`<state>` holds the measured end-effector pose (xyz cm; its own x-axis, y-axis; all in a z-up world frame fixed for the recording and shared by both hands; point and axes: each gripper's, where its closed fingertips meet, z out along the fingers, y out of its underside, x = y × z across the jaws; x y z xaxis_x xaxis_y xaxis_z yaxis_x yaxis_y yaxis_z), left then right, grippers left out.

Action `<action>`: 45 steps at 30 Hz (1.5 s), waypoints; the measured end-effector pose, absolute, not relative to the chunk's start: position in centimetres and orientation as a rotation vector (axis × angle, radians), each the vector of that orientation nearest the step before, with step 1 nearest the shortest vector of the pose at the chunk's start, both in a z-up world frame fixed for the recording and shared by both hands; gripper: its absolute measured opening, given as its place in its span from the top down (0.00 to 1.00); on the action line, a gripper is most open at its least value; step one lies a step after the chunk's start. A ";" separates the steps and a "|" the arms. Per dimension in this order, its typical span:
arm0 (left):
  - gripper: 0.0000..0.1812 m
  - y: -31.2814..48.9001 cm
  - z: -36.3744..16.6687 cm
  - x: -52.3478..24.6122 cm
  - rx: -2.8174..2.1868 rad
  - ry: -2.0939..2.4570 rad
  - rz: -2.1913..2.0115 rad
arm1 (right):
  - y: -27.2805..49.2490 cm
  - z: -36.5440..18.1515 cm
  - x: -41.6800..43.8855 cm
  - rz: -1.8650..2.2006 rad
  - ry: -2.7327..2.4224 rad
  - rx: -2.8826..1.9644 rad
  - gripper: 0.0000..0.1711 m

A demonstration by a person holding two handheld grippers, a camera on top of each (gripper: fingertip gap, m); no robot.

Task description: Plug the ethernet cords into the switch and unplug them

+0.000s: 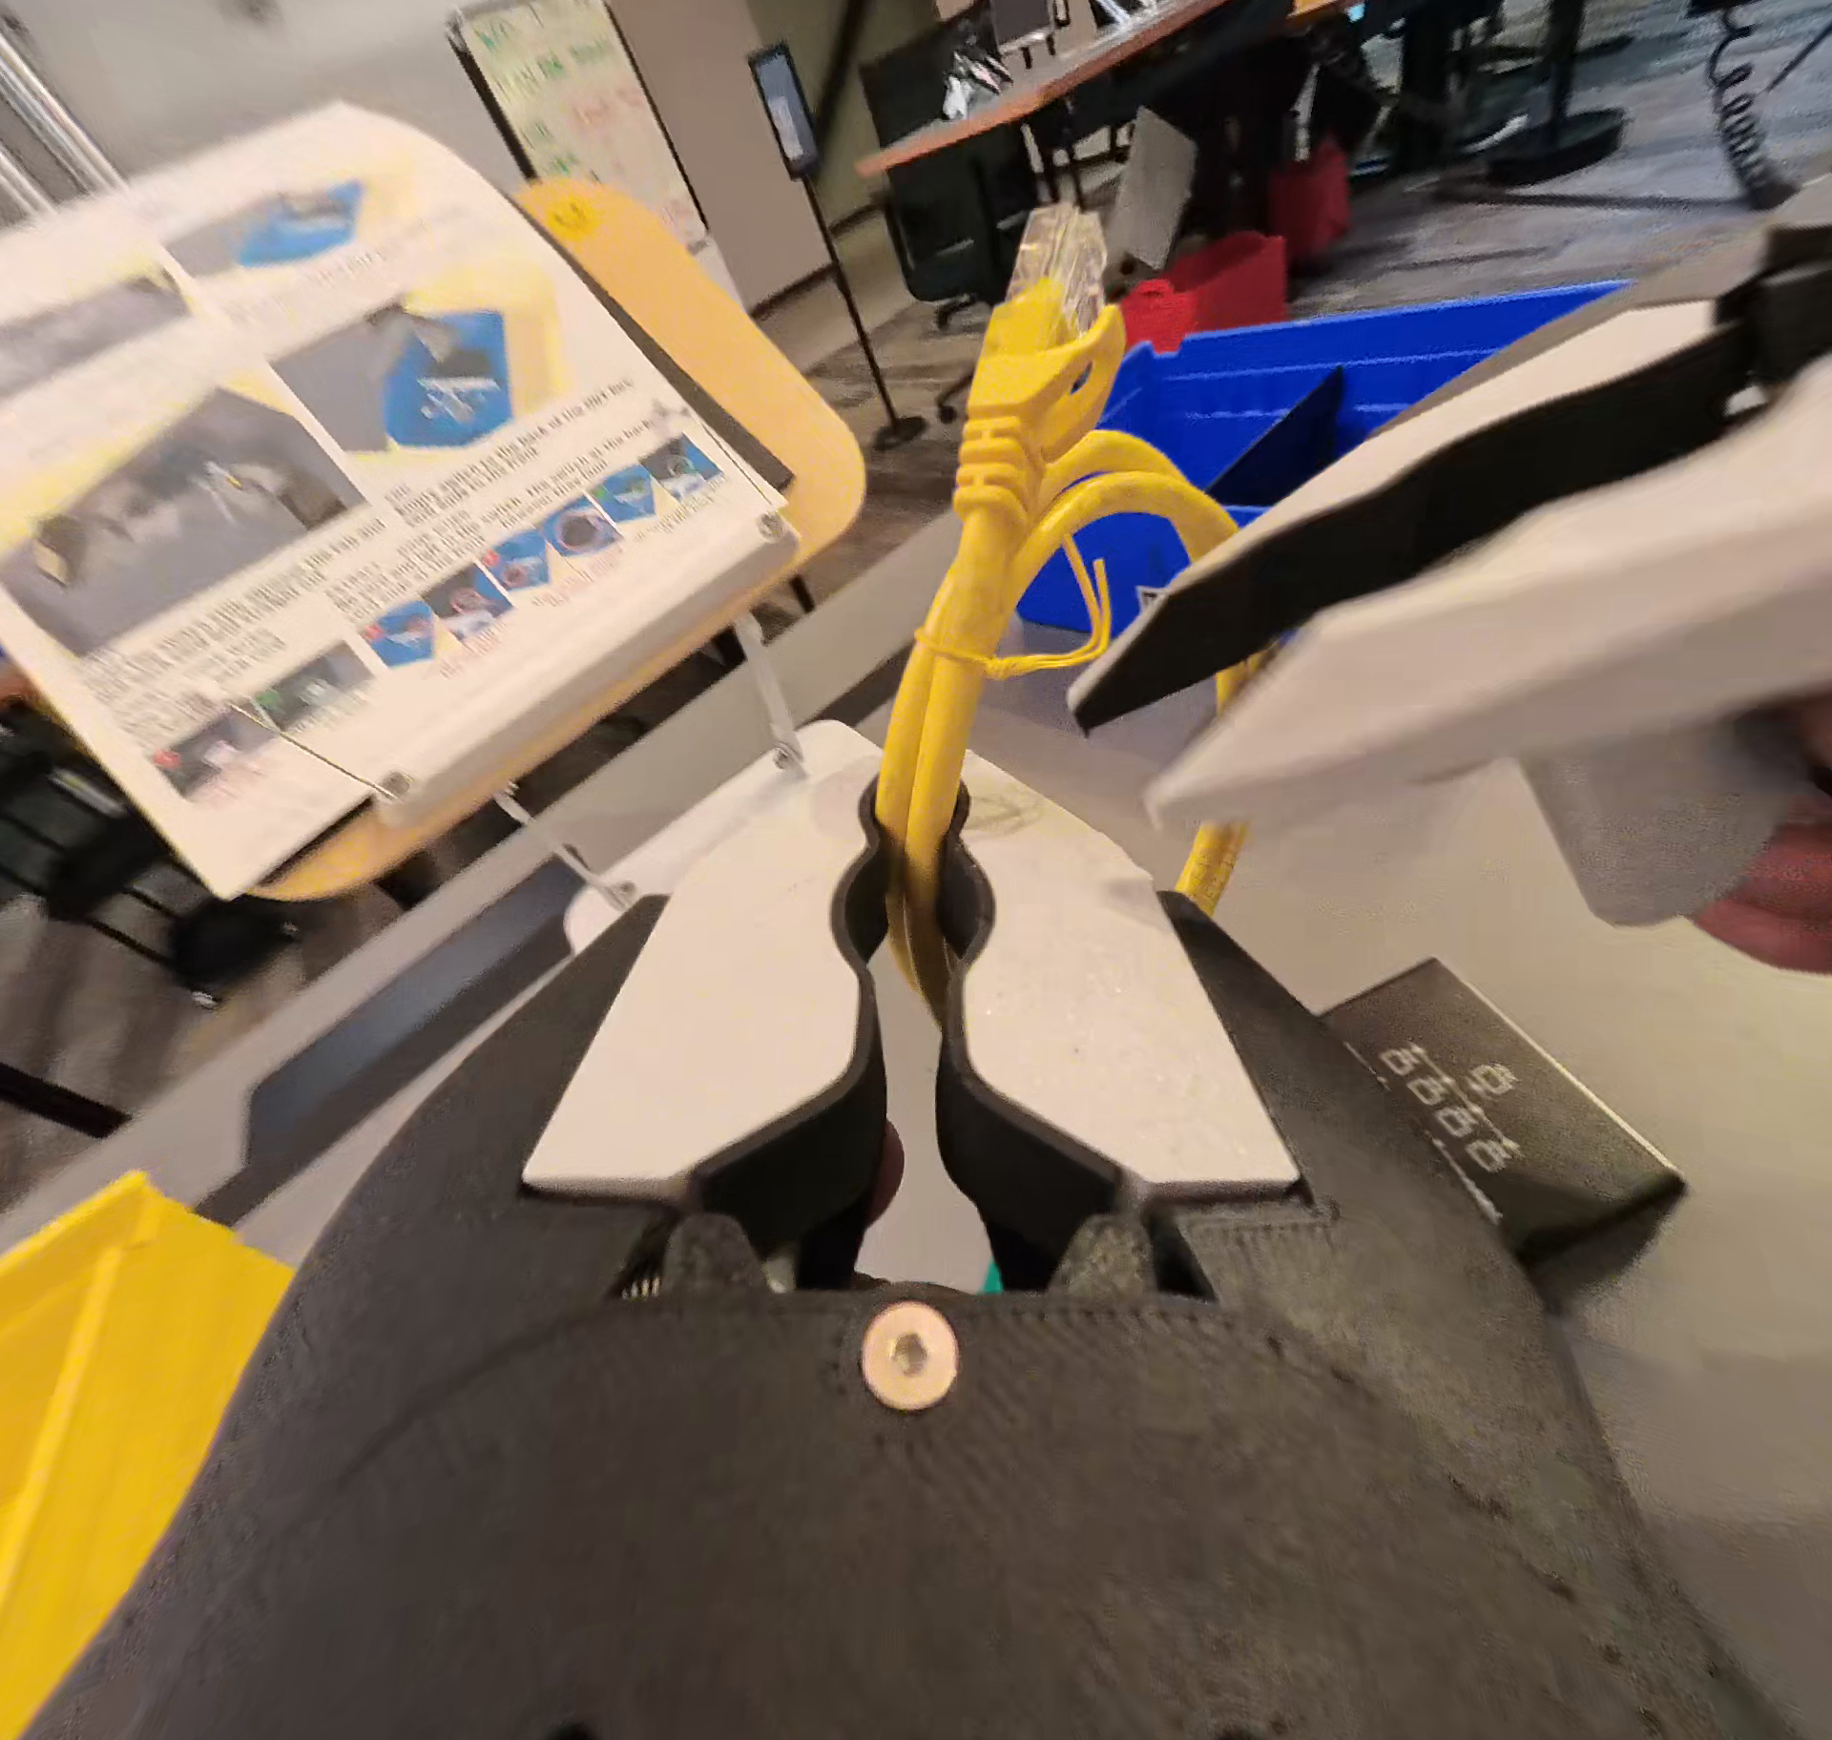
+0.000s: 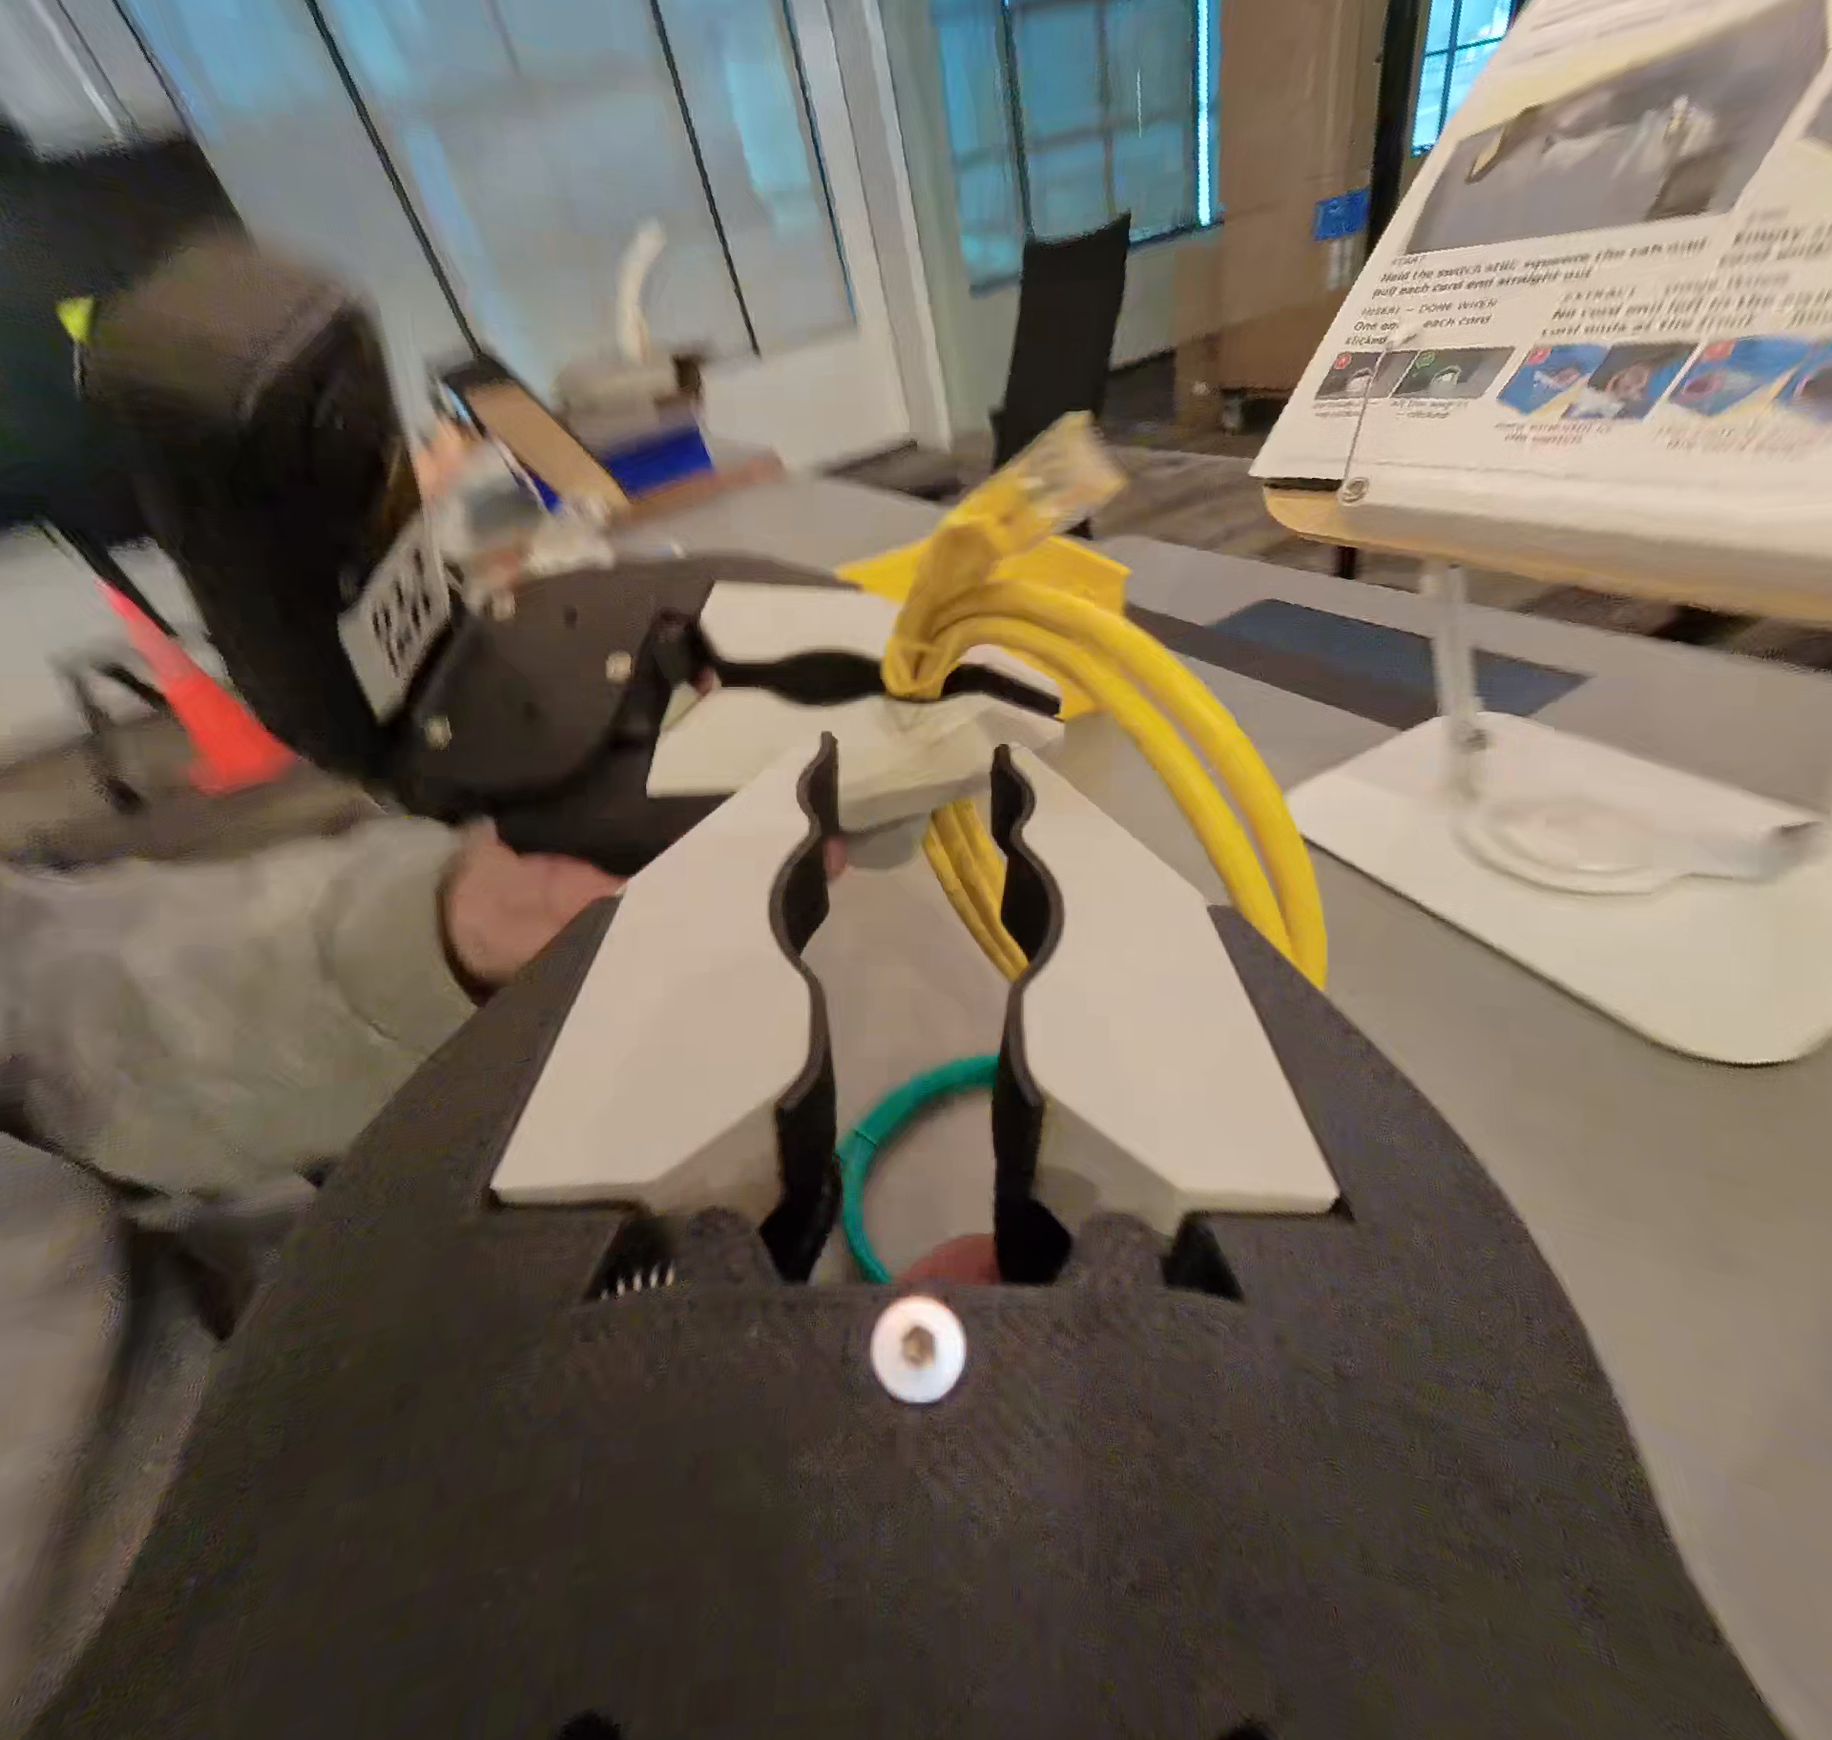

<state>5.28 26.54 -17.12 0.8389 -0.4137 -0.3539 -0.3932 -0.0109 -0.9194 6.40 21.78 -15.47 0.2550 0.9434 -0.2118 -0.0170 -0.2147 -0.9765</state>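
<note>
Left wrist view shows the left gripper [image 1: 917,850] clenched on a bundled yellow ethernet cord [image 1: 947,701], which stands upright out of the fingertips with its long axis running up and away, the clear plug [image 1: 1061,255] topmost. A thin yellow twist tie [image 1: 1031,662] binds the strands just above the grasp. The right gripper [image 1: 1120,701] comes in from the right of the cord, its tips just beside the tie, its long axis crossing the cord's. The black switch [image 1: 1507,1108] lies on the grey table [image 1: 1685,1395], below and right of the cord and well apart from the plug, so the plug points away from the switch.

Right wrist view shows the right gripper [image 2: 912,781] released, jaws apart, with nothing between them; the cord [image 2: 1170,701] sits just ahead, its loop arcing to the right. Only this view shows a green cord [image 2: 892,1147] coiled on the table beneath the cord, while the switch appears only in the other. Judging by this, the coming move calls for freeing the tie or the plug end.
</note>
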 end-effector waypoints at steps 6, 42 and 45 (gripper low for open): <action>0.97 26.5 -16.3 5.4 -1.544 0.675 0.143 | 21.6 -13.4 6.5 1.333 -0.785 -1.399 0.98; 0.97 25.7 -12.3 5.2 -1.328 0.648 0.390 | 19.0 -11.6 5.9 1.672 -0.767 -1.400 0.97; 0.97 25.8 -12.4 5.2 -1.333 0.640 0.385 | 18.9 -11.5 5.7 1.693 -0.764 -1.401 1.00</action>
<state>5.20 25.78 -12.36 0.7715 -0.0979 -0.6287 -0.6013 0.2110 -0.7707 5.65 18.86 -11.51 -0.0747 0.8630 -0.4997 -0.1960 -0.5040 -0.8412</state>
